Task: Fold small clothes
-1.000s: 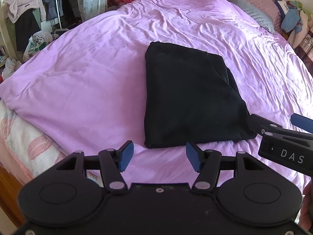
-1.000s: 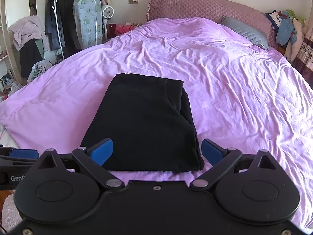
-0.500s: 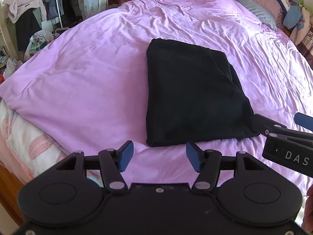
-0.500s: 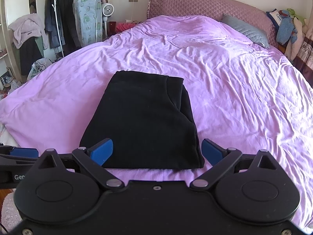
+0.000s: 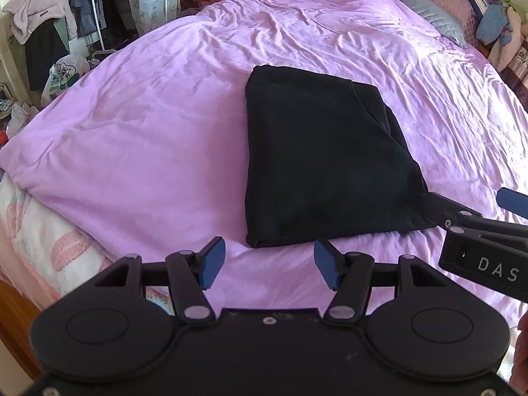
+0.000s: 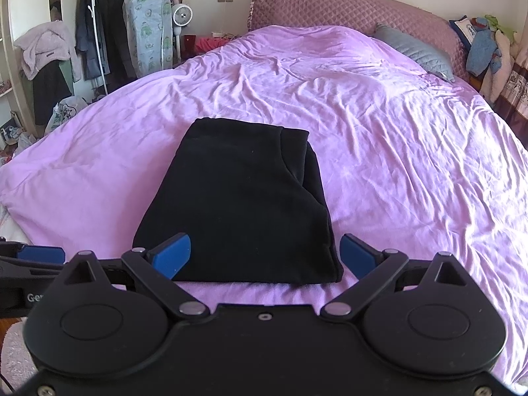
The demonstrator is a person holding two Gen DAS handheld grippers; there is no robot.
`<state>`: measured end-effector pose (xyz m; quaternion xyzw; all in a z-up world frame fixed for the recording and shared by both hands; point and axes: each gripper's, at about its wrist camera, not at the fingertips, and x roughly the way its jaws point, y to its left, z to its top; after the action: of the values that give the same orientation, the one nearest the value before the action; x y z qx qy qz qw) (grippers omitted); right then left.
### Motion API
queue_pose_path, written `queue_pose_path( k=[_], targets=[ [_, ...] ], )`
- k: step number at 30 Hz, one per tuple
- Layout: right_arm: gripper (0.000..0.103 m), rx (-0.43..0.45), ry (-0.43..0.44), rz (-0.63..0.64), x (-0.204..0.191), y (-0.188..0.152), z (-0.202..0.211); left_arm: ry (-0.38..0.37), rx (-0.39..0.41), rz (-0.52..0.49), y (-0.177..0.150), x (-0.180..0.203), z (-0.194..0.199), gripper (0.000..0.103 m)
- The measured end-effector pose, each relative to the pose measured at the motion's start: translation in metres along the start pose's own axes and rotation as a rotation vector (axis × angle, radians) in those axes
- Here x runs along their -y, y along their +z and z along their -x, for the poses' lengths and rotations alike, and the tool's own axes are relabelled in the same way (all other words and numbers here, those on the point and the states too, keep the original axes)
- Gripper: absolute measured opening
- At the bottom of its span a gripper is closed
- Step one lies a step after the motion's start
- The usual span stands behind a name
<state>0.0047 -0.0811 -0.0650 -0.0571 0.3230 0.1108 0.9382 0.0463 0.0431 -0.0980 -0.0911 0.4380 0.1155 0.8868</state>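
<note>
A black garment (image 5: 323,161) lies folded into a neat rectangle on the purple bedspread (image 5: 148,138); it also shows in the right wrist view (image 6: 244,204). My left gripper (image 5: 269,265) is open and empty, just short of the garment's near left corner. My right gripper (image 6: 265,255) is open and empty, its blue pads on either side of the garment's near edge. The right gripper also shows at the right of the left wrist view (image 5: 475,204), by the garment's near right corner.
A grey pillow (image 6: 412,51) and a quilted headboard (image 6: 330,6) are at the far end. Soft toys (image 6: 488,52) sit at the far right. A coat rack with clothes (image 6: 99,26) and bags (image 5: 62,79) stand left of the bed.
Both grippers have drawn back slightly from the folded garment and tilted a little. The garment has not moved and both grippers stay open.
</note>
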Motion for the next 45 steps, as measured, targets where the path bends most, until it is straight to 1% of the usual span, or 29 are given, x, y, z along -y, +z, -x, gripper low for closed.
queue_pose_path(
  k=[22,26,31,42,45],
  targets=[
    [0.098,0.000,-0.002,0.001,0.0028,-0.0012,0.0014,-0.010,0.003,-0.010,0.0013,0.0010,0.0020,0.063],
    [0.098,0.001,-0.002,0.001,0.0031,-0.0011,0.0017,-0.018,-0.006,-0.007,0.0024,0.0001,0.0005,0.063],
    [0.098,0.001,-0.003,0.001,0.0032,0.0001,0.0019,0.004,-0.006,-0.016,0.0027,0.0027,0.0001,0.063],
    [0.098,0.000,-0.004,0.003,0.0035,-0.0001,0.0019,-0.007,-0.005,-0.025,0.0016,0.0039,0.0004,0.064],
    [0.098,0.001,-0.003,-0.002,0.0024,0.0006,0.0015,-0.016,0.011,-0.038,0.0017,0.0038,0.0005,0.064]
  ],
)
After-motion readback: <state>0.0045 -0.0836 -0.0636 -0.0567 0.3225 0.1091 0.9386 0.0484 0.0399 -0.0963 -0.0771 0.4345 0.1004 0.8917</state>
